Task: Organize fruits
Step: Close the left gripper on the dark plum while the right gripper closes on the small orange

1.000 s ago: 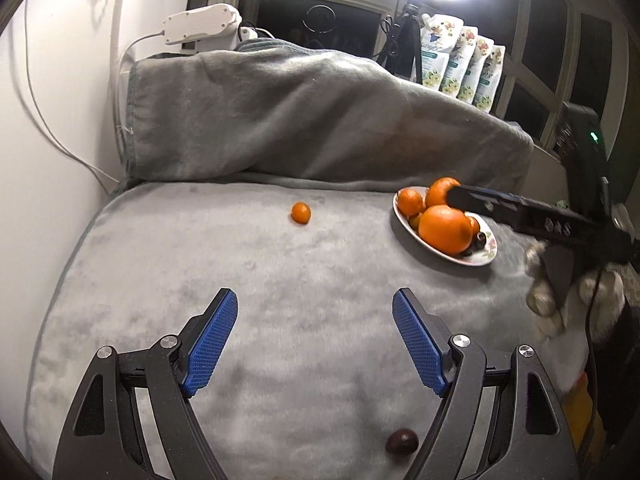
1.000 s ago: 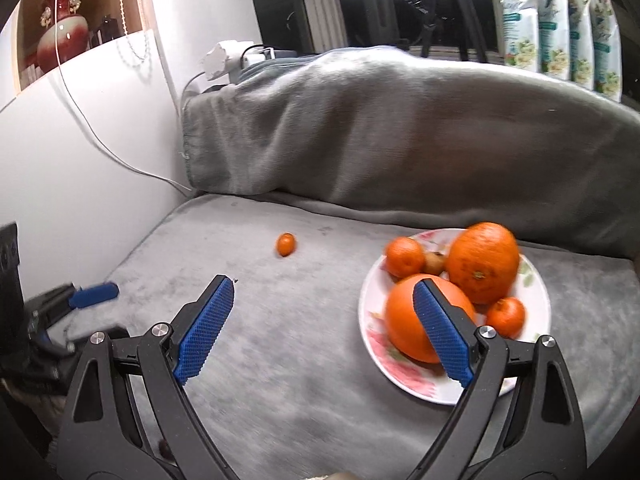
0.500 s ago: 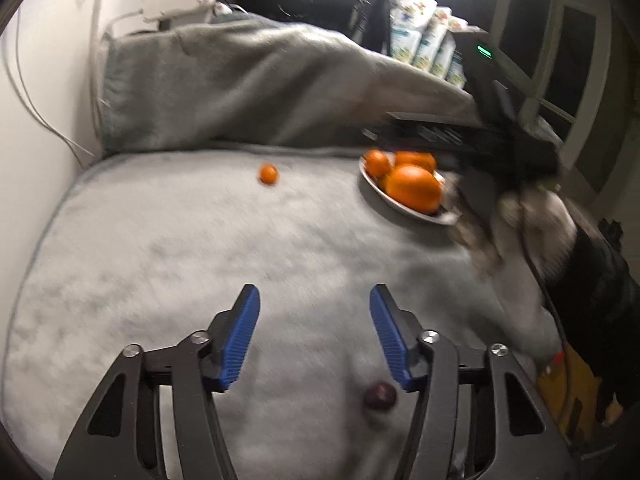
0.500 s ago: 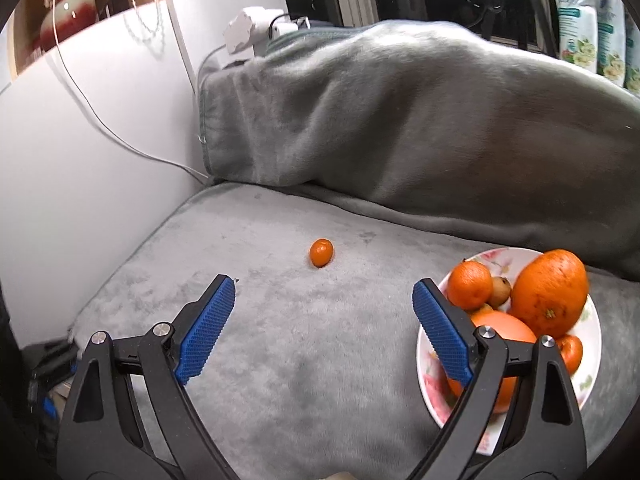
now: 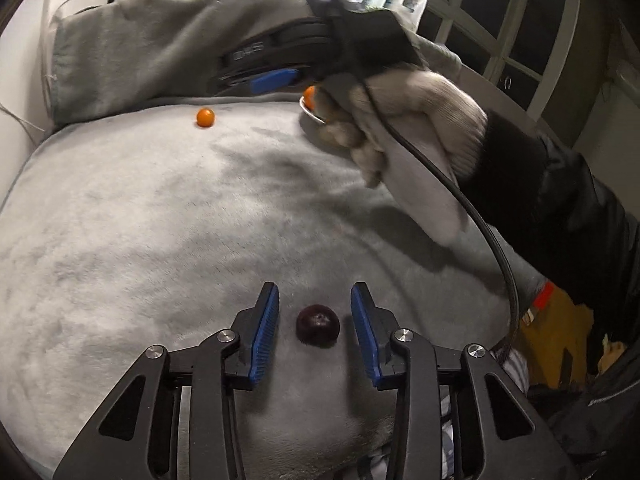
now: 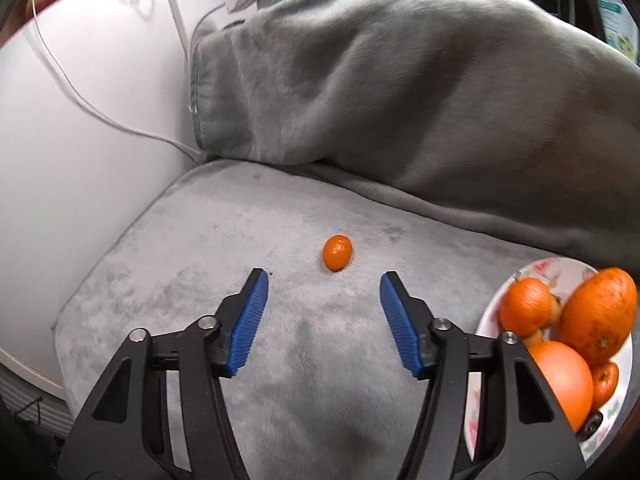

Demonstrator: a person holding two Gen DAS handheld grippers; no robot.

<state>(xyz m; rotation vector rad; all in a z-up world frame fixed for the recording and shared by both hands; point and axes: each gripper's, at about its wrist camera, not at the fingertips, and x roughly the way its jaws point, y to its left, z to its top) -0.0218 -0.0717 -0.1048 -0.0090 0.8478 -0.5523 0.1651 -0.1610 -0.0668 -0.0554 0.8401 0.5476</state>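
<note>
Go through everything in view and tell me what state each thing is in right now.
Left tool: open, has just been closing, dark fruit between its pads, untouched.
Dark fruit: lying loose on the blanket.
Right tool: open, has just been closing, nothing between its pads.
Small orange fruit: loose on the blanket, just ahead of the right tool.
Plate: loaded with oranges.
Blanket: spread flat, bunched up behind.

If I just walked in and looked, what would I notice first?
Probably the plate heaped with bright oranges at the right edge of the grey blanket. Next, a little orange kumquat lying alone just ahead of the open right gripper. Then a dark round fruit sitting between the blue pads of the left gripper, untouched.
</note>
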